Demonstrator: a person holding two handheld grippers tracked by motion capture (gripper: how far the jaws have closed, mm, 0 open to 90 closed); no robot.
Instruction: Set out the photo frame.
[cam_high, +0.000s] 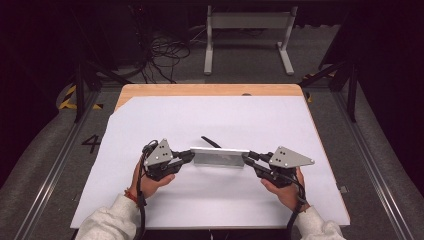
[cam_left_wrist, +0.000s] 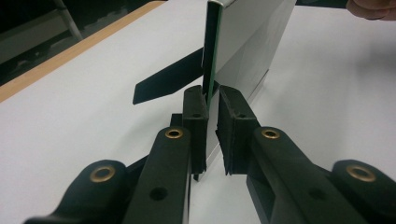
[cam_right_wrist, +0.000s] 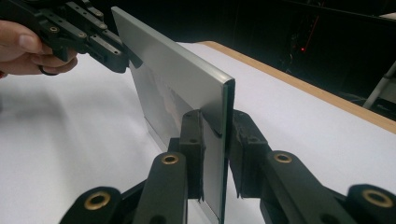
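Observation:
A thin grey metal panel (cam_high: 219, 157) stands on its long edge near the middle of the white-covered table (cam_high: 210, 120). My left gripper (cam_high: 188, 156) is shut on its left end, and my right gripper (cam_high: 247, 158) is shut on its right end. In the left gripper view the panel (cam_left_wrist: 252, 42) shows a green edge, with the left gripper (cam_left_wrist: 212, 109) pinching it low down. In the right gripper view the panel (cam_right_wrist: 173, 79) runs away from the right gripper (cam_right_wrist: 215, 126) toward the left gripper (cam_right_wrist: 116, 58) and the hand (cam_right_wrist: 18, 51) holding it.
A flat black strip (cam_high: 211, 142) lies on the sheet just behind the panel, also visible as the black strip (cam_left_wrist: 168, 79). The table's wooden edge (cam_high: 210, 90) shows at the far side. A white stand (cam_high: 247, 30) and cables (cam_high: 167, 52) sit on the floor beyond.

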